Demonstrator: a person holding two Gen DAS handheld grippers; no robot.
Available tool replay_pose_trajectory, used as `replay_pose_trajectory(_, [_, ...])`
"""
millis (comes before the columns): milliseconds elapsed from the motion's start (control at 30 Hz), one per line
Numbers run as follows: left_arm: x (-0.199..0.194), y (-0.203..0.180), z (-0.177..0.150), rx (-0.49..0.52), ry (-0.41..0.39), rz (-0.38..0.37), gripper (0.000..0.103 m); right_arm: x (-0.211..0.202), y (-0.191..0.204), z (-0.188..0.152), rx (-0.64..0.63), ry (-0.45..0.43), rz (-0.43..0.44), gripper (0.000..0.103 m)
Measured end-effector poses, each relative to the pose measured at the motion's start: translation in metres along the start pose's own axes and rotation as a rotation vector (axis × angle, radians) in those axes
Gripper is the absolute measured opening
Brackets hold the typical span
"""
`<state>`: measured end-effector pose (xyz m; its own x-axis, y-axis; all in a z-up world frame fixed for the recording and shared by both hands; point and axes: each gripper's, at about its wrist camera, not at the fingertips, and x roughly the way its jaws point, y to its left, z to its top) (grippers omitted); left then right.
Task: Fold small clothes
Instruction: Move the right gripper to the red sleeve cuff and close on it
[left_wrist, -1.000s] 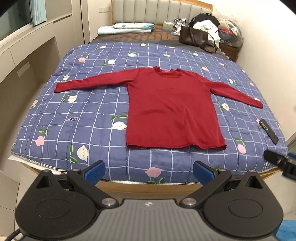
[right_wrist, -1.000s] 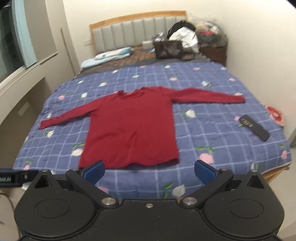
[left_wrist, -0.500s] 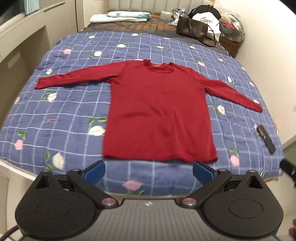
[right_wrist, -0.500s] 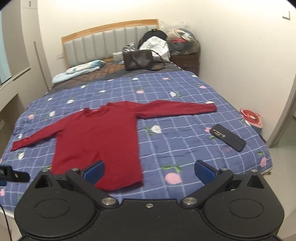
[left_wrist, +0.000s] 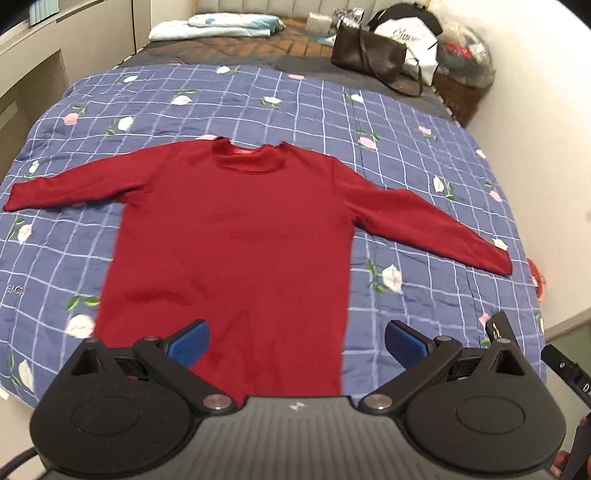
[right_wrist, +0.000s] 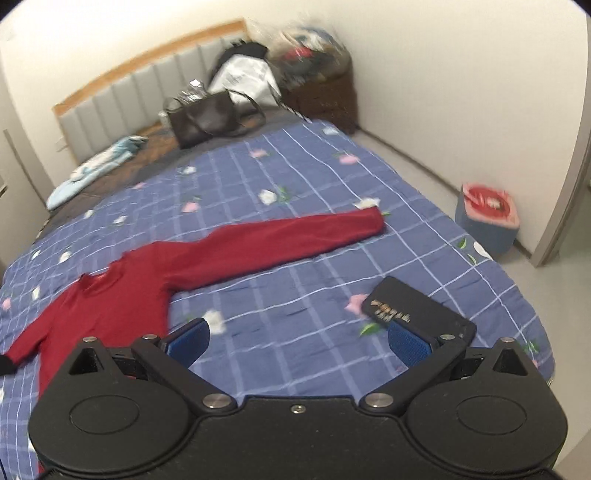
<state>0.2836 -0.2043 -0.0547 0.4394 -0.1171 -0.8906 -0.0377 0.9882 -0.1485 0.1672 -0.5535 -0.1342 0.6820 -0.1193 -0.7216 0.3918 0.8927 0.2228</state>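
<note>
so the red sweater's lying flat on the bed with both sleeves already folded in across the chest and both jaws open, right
Not quite: the sleeves are not folded in. The left wrist view shows the red sweater flat on the bed with both sleeves spread out to the sides. The left gripper and right gripper do have open jaws.

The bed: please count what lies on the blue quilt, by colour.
Red: 1, the sweater, spread flat
Black: 1, the flat case, beside the sweater's sleeve
Total: 2
</note>
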Motion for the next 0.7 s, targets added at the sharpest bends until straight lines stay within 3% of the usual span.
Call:
replay_pose_trajectory(200, [0.056, -0.07, 0.029, 0.043, 0.12, 0.171, 0.103, 0.084, -0.06, 0.056, 0.154, 0.139, 0.054, 0.103])
replay_pose_trajectory(467, [0.091, -0.106, 0.044, 0.036, 0.179, 0.206, 0.103, 0.178, -0.096, 0.095, 0.266, 0.265, 0.035, 0.103])
replay_pose_trajectory(600, [0.096, -0.108, 0.047, 0.046, 0.171, 0.271, 0.103, 0.219, -0.109, 0.113, 0.317, 0.282, 0.028, 0.103])
replay_pose_trajectory(700, [0.102, -0.103, 0.05, 0.02, 0.193, 0.259, 0.103, 0.252, -0.118, 0.121, 0.378, 0.288, 0.039, 0.102])
